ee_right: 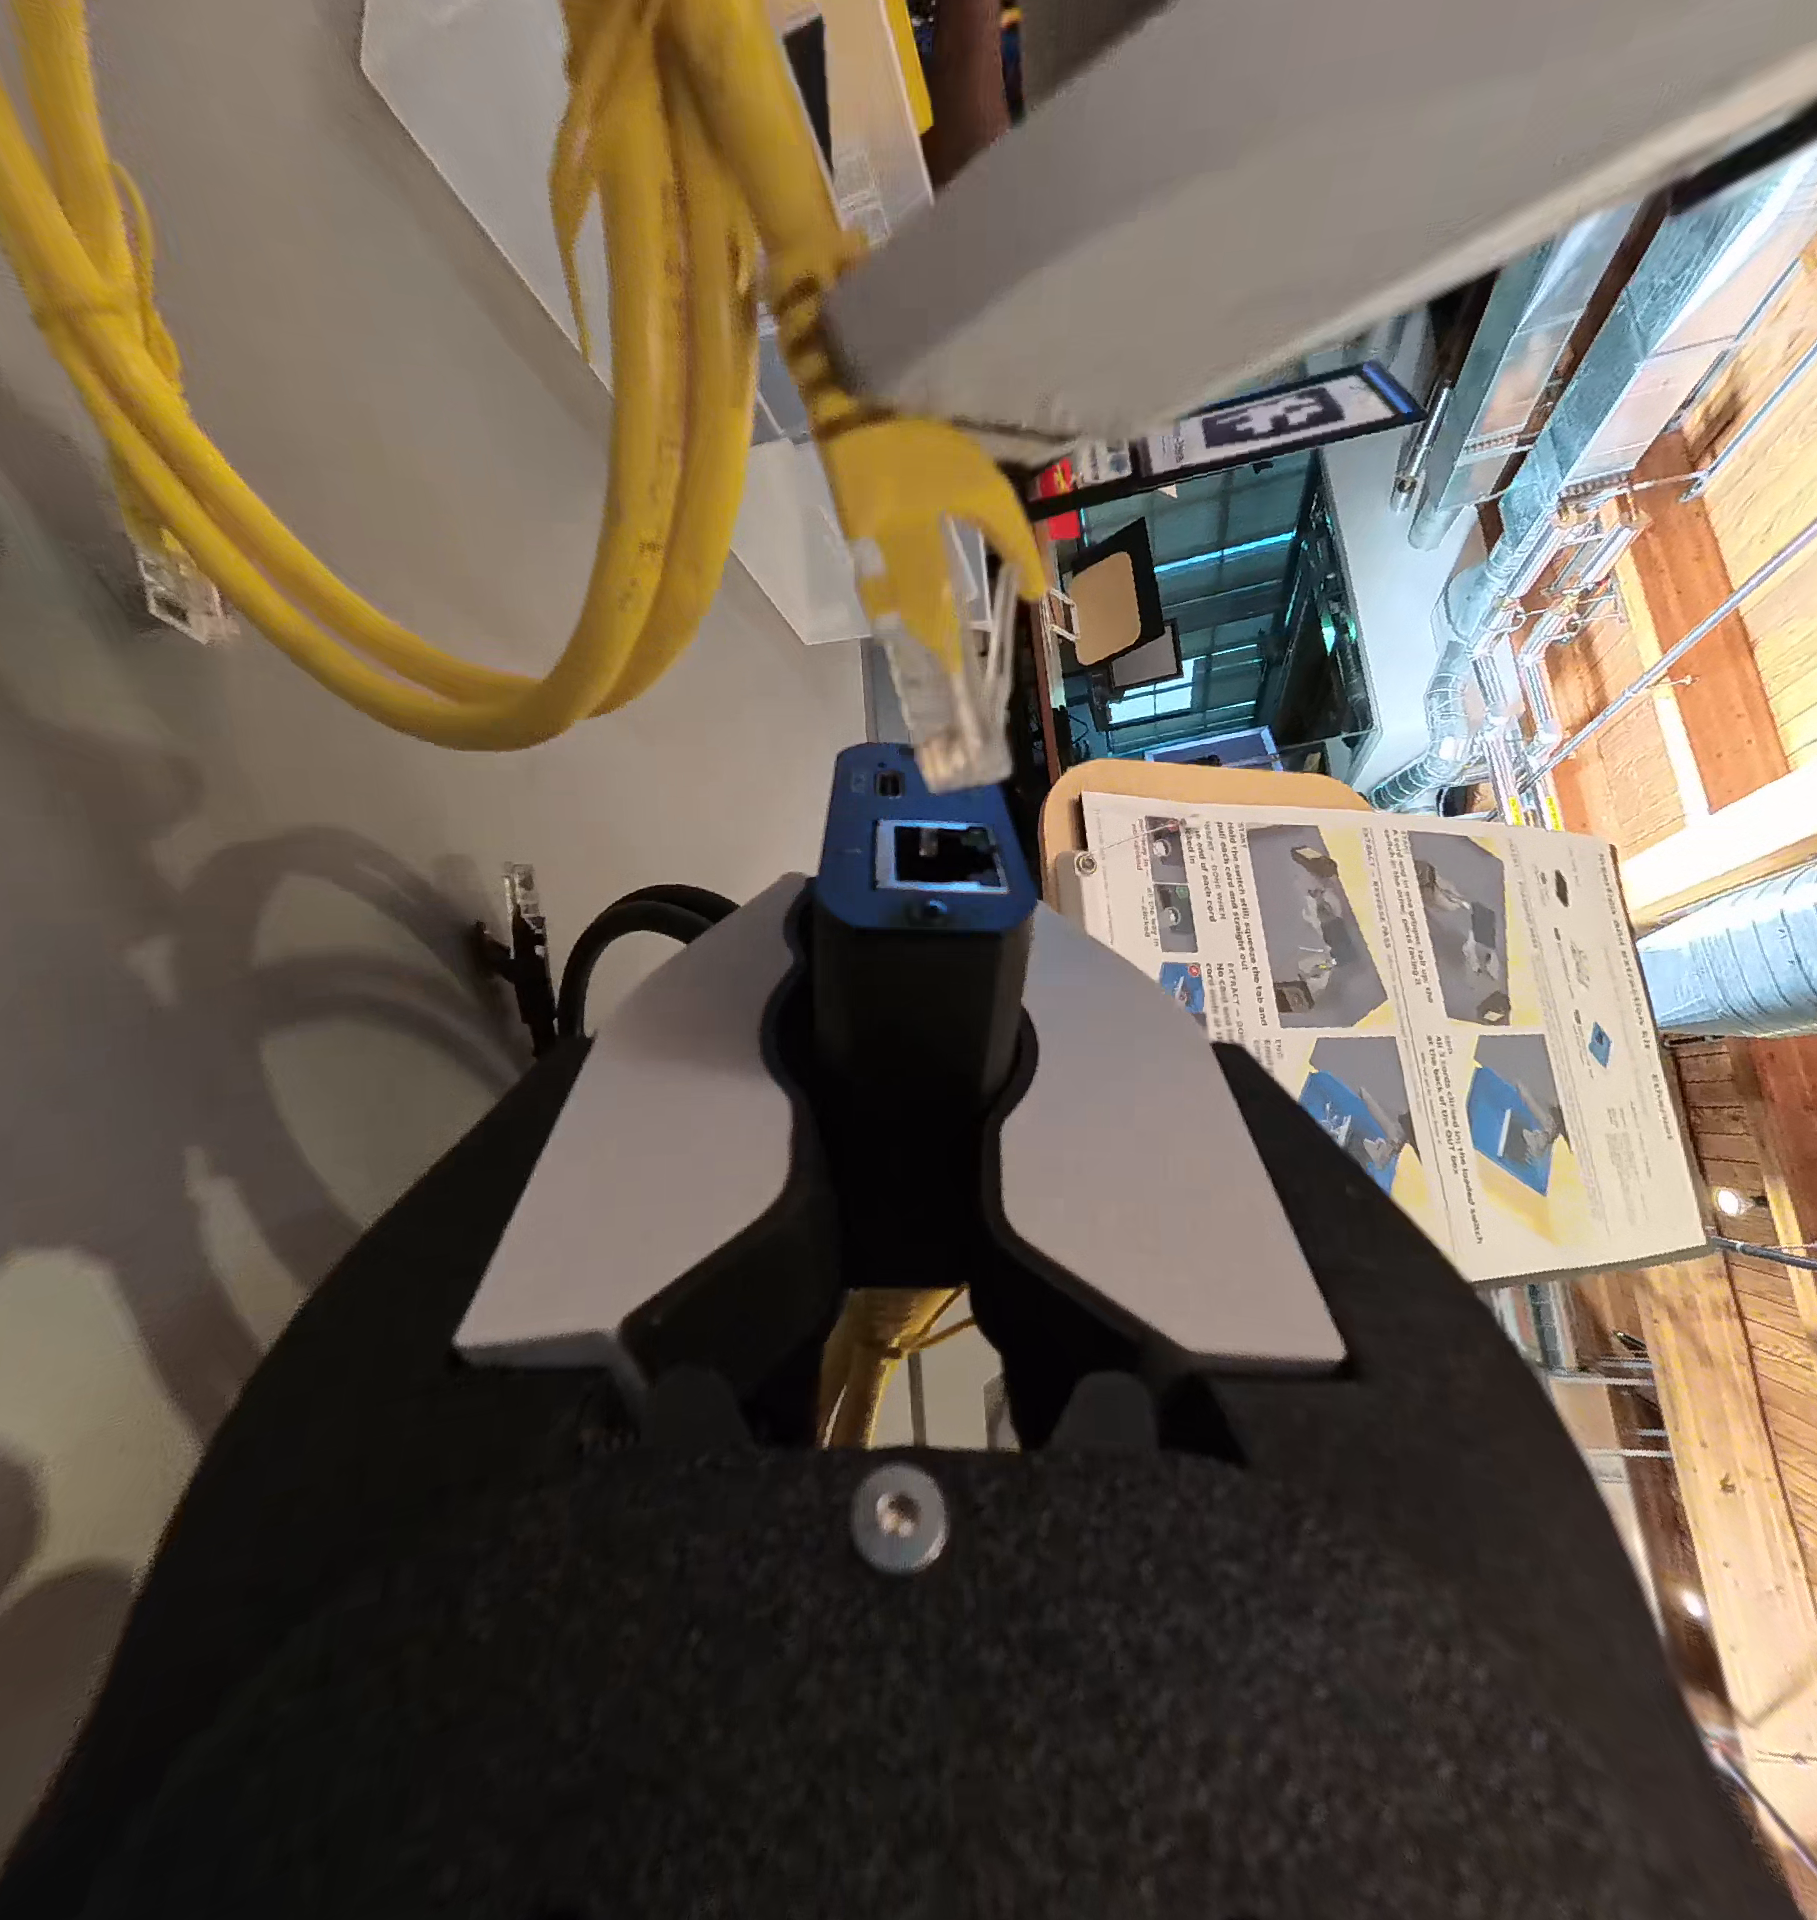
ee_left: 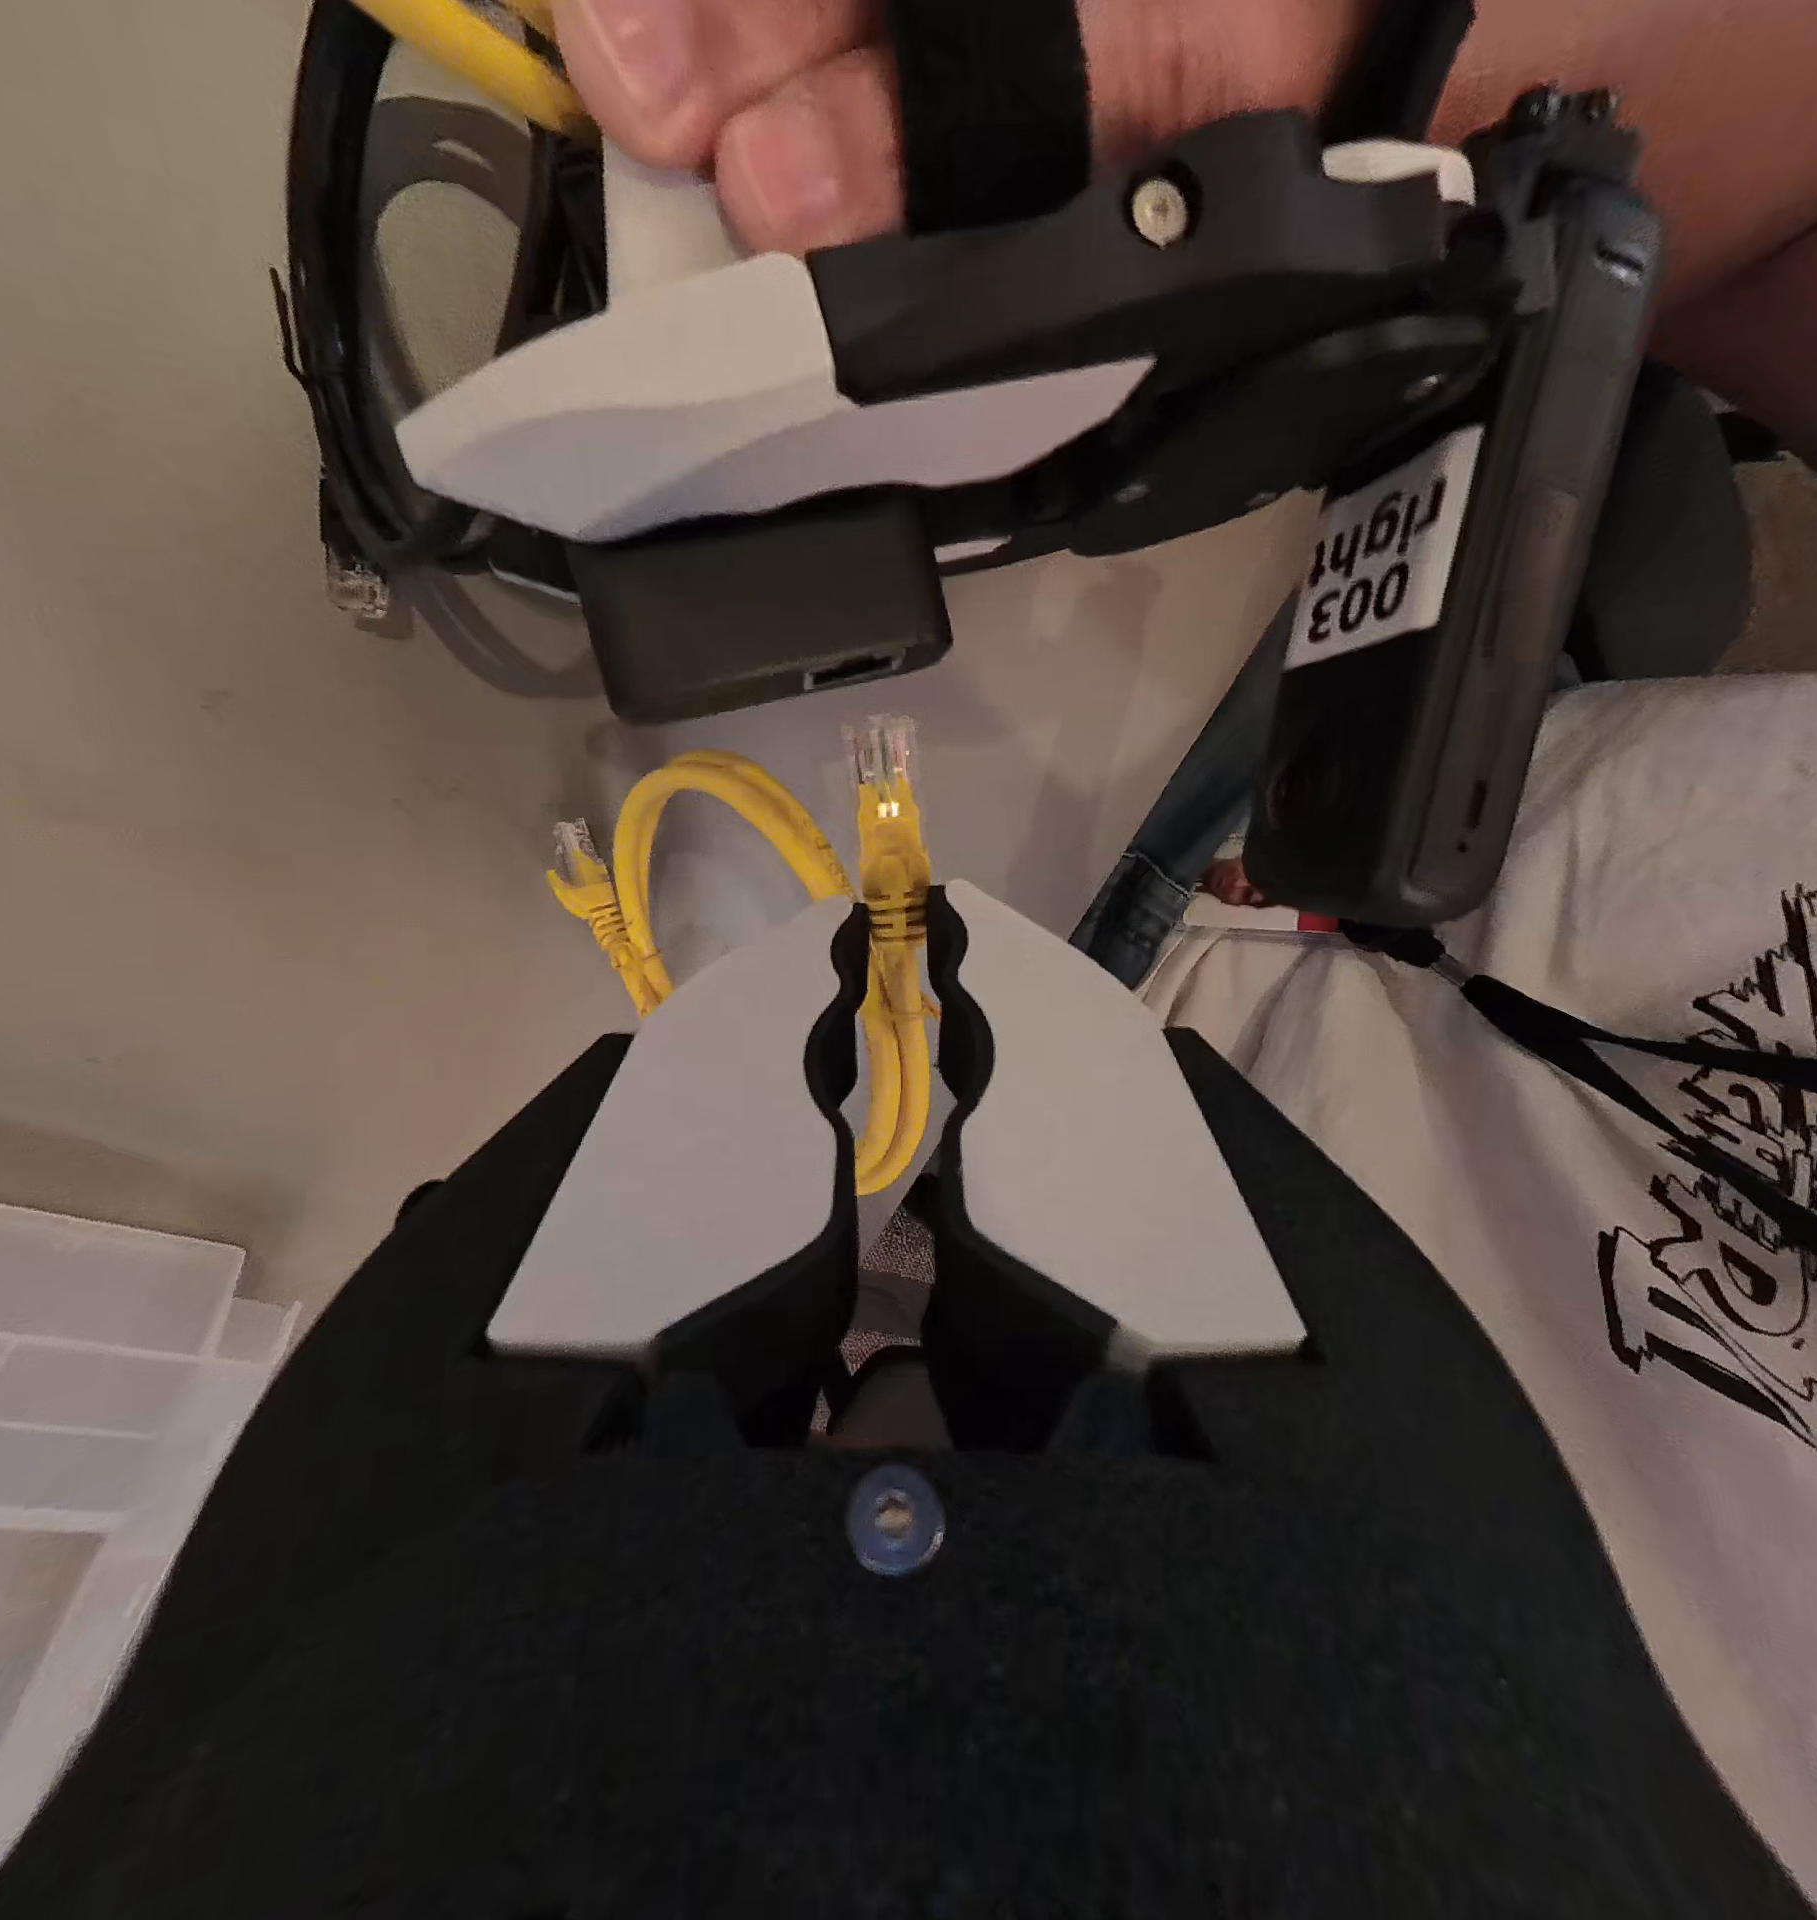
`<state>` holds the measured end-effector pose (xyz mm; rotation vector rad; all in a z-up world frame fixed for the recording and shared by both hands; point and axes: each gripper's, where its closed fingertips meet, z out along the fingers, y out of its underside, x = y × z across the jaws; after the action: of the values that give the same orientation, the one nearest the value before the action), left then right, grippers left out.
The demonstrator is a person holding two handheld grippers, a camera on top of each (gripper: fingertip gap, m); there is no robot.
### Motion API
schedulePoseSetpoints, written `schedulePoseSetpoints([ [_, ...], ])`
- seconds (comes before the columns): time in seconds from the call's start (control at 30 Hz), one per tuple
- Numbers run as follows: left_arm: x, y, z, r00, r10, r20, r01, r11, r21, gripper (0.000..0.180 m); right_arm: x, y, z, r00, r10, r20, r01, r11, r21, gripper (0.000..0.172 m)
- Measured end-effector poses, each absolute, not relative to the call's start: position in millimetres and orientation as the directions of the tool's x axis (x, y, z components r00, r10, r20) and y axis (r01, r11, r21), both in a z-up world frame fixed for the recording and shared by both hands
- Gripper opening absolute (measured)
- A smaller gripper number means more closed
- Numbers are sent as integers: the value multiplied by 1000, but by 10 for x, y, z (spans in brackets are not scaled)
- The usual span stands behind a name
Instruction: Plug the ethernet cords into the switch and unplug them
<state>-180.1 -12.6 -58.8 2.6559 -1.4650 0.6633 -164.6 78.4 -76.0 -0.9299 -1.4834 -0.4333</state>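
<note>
the left gripper pinches a yellow ethernet cord by the ribbed boot just behind its clear plug, both black pads pressed to the boot, the plug sticking out forward past the fingertips. the rest of that cord loops down over the pale counter, and its second plug hangs just left of the loop. just beyond the held plug, apart from it, sits the open port of the switch, a dark box clamped in the right gripper, whose white fingers and black frame cross the top of the left view with a hand on the grip.

from the right gripper itself, both pads press the black sides of the switch; its blue end face points away with one port open. the clear plug hangs right over that face, tilted, not in the port.

a black cord lies coiled on the counter behind the switch, its clear plug toward the left edge. clear plastic trays sit at the near left corner. a printed instruction sheet on a board stands past the counter's far edge.

counted: one switch, two yellow cords (a second hangs at the top left in the right view), one black cord, two grippers.
</note>
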Motion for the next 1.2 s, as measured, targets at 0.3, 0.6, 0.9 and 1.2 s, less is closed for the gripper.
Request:
schedulePoseSetpoints([
  [0.3,-1793,-88,-625,496,-784,372,-809,-574,-131,10,-1684,763,-783,76,274,959,765,601,-232,26],
  [0.6,-1784,-99,-681,503,-778,377,-812,-574,-101,10,-1711,761,-812,56,262,964,774,598,-207,26],
  [0.9,-1764,-40,-616,502,-781,371,-811,-575,-113,10,-1695,796,-768,57,230,972,799,573,-183,26],
  [1.2,-1694,63,-598,478,-805,351,-780,-573,-252,11,-1653,889,-802,100,295,950,811,530,-249,26],
])
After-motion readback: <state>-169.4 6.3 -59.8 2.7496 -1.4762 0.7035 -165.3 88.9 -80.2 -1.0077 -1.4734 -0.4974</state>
